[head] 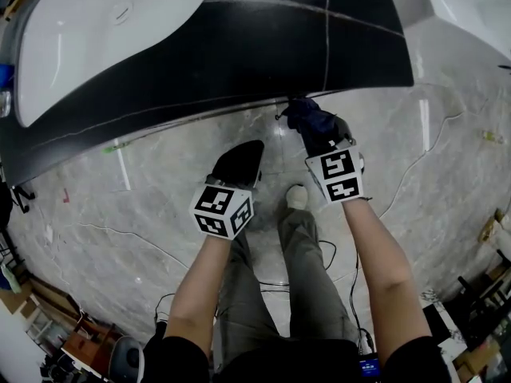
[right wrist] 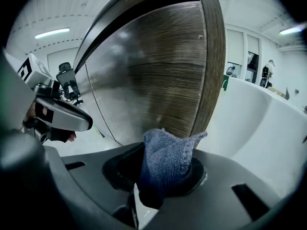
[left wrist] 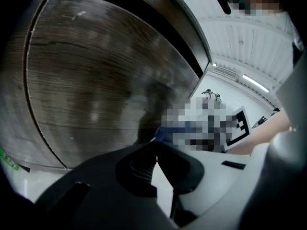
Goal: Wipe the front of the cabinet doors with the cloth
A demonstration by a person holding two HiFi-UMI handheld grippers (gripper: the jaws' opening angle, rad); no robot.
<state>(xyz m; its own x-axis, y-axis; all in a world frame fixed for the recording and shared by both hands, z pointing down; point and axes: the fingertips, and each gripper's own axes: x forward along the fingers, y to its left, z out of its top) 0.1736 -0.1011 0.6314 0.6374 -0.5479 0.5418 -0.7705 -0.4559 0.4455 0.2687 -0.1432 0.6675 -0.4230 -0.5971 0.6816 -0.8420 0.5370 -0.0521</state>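
Observation:
The dark wood-grain cabinet doors [head: 239, 54] run across the top of the head view, under a white basin. My right gripper [head: 318, 134] is shut on a blue knitted cloth [head: 303, 116], which sits at the lower edge of a door by the vertical seam between two doors. In the right gripper view the cloth [right wrist: 167, 161] bunches up out of the shut jaws, close in front of the door [right wrist: 153, 75]. My left gripper [head: 246, 154] hangs lower, over the floor and left of the cloth, shut on nothing; its view faces another door panel [left wrist: 96, 90].
The white basin top [head: 104, 30] overhangs the cabinet. The marble floor [head: 144, 206] carries thin cables [head: 415, 182] to the right. My legs and a shoe [head: 297, 198] stand just below the grippers. Clutter lines the lower left and lower right corners.

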